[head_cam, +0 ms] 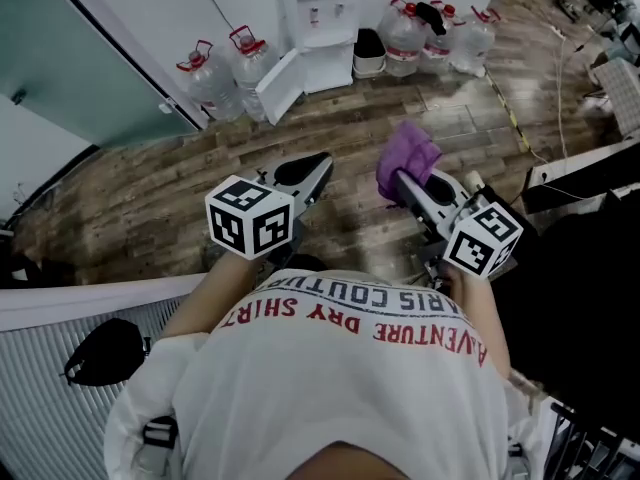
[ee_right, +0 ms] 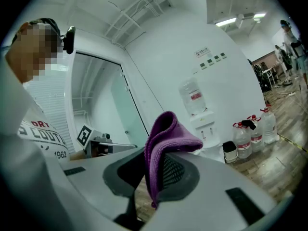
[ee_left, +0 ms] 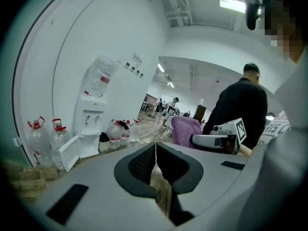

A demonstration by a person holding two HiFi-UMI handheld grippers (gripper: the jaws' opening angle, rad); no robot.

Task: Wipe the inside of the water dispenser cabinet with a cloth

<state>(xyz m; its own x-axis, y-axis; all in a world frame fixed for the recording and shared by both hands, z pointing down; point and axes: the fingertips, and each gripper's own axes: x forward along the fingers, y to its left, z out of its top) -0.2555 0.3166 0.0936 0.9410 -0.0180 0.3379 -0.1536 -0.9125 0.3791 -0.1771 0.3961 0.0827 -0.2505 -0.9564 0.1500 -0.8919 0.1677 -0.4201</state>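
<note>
The white water dispenser (head_cam: 320,18) stands against the far wall with its lower cabinet door (head_cam: 280,86) swung open to the left. It also shows in the left gripper view, where the dispenser (ee_left: 89,124) is at left, and behind the cloth in the right gripper view, where the dispenser (ee_right: 204,124) is small. My right gripper (head_cam: 400,183) is shut on a folded purple cloth (head_cam: 407,158), which sticks up between the jaws as the cloth (ee_right: 163,143). My left gripper (head_cam: 305,173) is shut with nothing in it. Both grippers are well short of the cabinet.
Large water bottles (head_cam: 225,73) stand left of the dispenser, and more bottles (head_cam: 435,33) with a small bin (head_cam: 368,53) stand to its right. A glass partition (head_cam: 70,58) runs at left. A person in black (ee_left: 240,109) stands behind. A cable (head_cam: 560,88) lies on the wood floor.
</note>
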